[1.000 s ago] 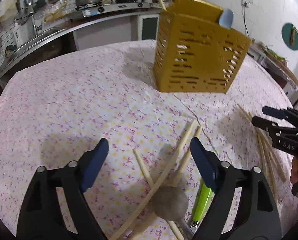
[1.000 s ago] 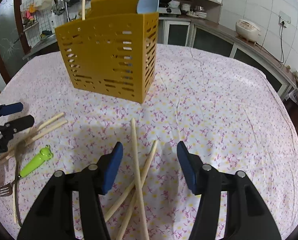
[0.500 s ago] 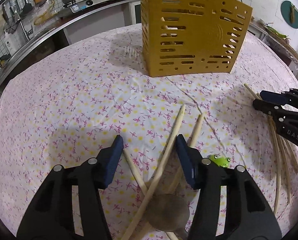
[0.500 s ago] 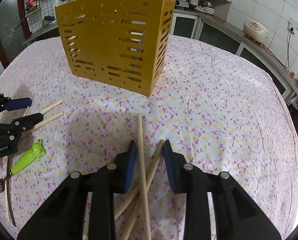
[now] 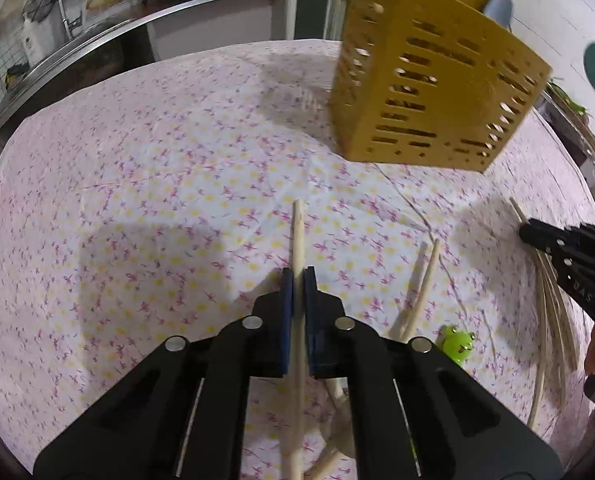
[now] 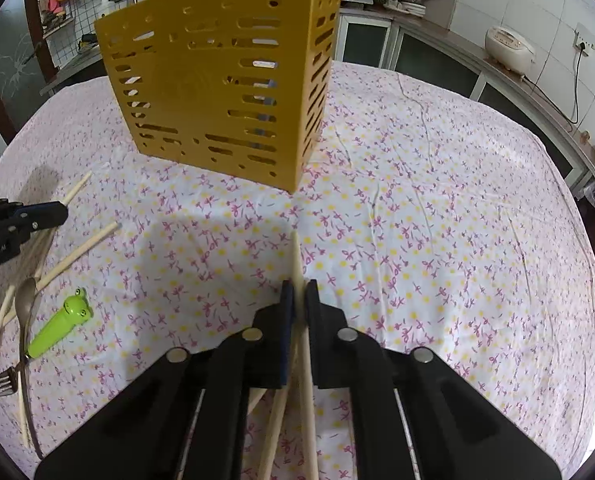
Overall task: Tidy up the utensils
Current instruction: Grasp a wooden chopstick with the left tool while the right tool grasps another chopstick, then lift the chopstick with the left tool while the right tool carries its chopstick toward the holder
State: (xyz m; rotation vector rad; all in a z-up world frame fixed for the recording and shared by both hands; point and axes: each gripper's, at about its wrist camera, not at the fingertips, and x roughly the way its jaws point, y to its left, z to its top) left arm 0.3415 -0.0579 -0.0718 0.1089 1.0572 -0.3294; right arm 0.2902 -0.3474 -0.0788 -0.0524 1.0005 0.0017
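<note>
Wooden chopstick [image 5: 298,240] sat clamped in the left tool [image 5: 298,280], its tip above the floral table [image 5: 157,184]. Only the right view showed the spoon [image 6: 26,304] and fork [image 6: 5,380] beside the green frog handle [image 6: 63,326]. The right tool [image 6: 299,290] pinched another chopstick [image 6: 296,256]. The slotted yellow holder [image 6: 217,92] stood behind, open cloth on its right.
</note>
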